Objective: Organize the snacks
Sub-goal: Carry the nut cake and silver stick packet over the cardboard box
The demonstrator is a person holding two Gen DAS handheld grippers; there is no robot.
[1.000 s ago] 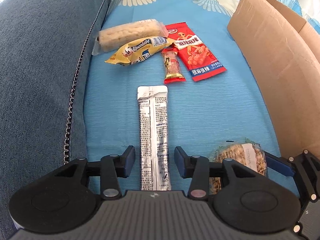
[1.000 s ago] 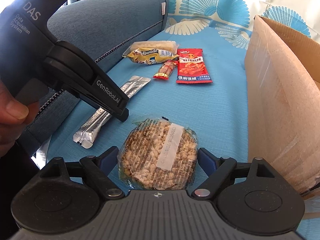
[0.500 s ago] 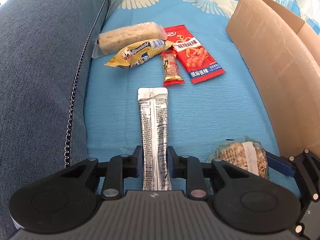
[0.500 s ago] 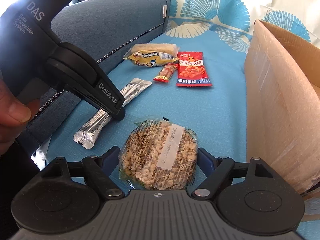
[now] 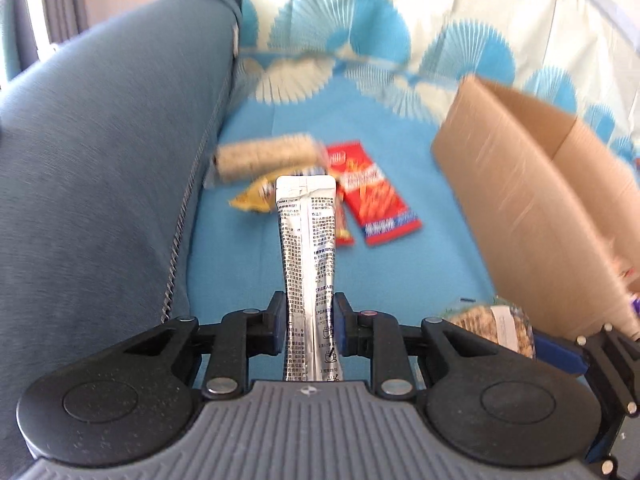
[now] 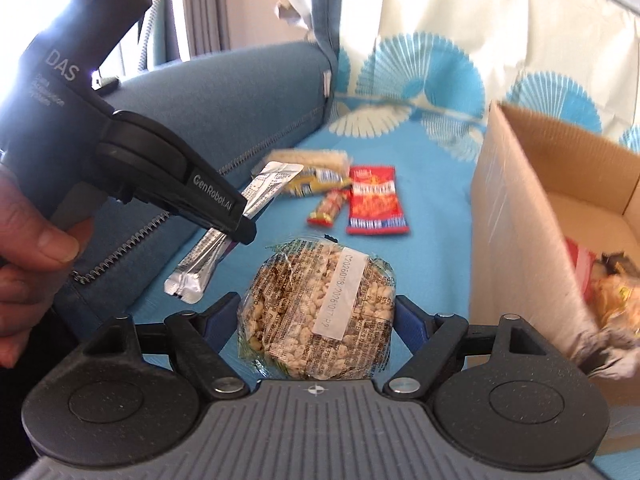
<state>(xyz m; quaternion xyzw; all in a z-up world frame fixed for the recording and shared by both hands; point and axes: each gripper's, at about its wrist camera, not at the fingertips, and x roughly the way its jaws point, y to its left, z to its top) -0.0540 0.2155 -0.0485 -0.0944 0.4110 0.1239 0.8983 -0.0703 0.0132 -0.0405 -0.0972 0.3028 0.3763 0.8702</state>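
My left gripper is shut on a silver stick sachet, which stands up off the blue cloth. In the right wrist view the sachet hangs slanted from the left gripper. My right gripper is shut on a round puffed-rice cake in clear wrap, its blue pads pressing both sides. The cake also shows at the lower right of the left wrist view. An open cardboard box stands just right of both grippers.
Further back on the cloth lie a pale rice bar, a yellow packet, a small red bar and a red packet. The box holds some snacks. A blue sofa cushion rises on the left. A hand holds the left gripper.
The left jaws closed on the silver sachet and raised it off the cloth. The right gripper rose with the cake. Both views tilted up toward the cushions.
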